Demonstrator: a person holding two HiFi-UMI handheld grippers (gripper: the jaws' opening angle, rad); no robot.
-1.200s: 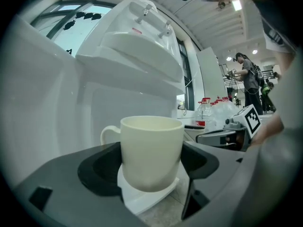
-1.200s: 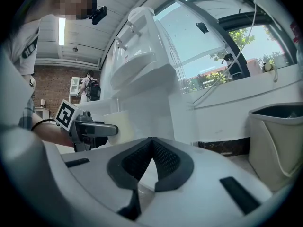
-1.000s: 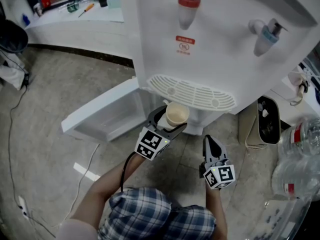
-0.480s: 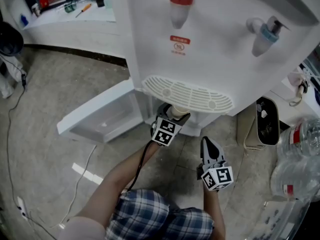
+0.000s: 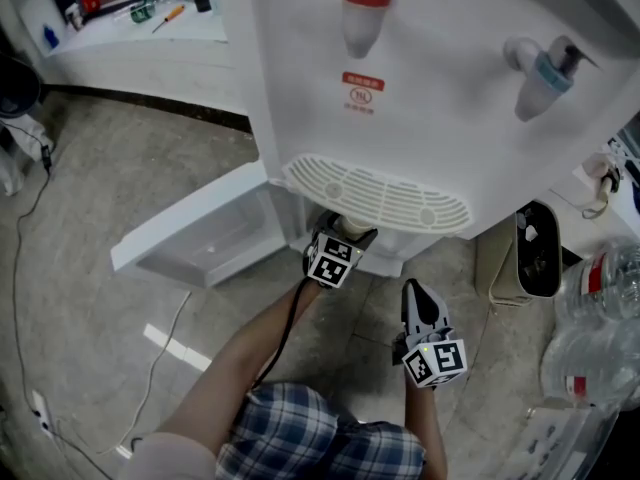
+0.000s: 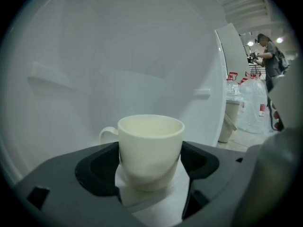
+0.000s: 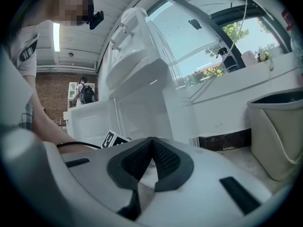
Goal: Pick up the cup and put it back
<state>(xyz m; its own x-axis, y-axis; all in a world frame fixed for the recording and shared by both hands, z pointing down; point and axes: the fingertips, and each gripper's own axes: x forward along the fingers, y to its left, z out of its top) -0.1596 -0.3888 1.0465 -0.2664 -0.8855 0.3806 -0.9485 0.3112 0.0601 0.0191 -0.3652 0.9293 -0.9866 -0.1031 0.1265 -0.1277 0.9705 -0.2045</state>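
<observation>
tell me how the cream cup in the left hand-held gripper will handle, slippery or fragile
The cup looks like glazed ceramic: probably rigid, fairly heavy for its size, and breakable if dropped. Its smooth, tapered wall may slip in the left hand-held gripper.

Head view barely shows the cup (image 5: pixel 346 225), just a sliver poking out under the dispenser's drip tray (image 5: pixel 380 196). The left gripper (image 5: pixel 342 236) has its tips hidden under there too. Red label (image 5: pixel 362 89) at 12 o'clock: print's too small to read. Bottles (image 5: pixel 608 298) at 3 o'clock get chopped by the edge.
</observation>
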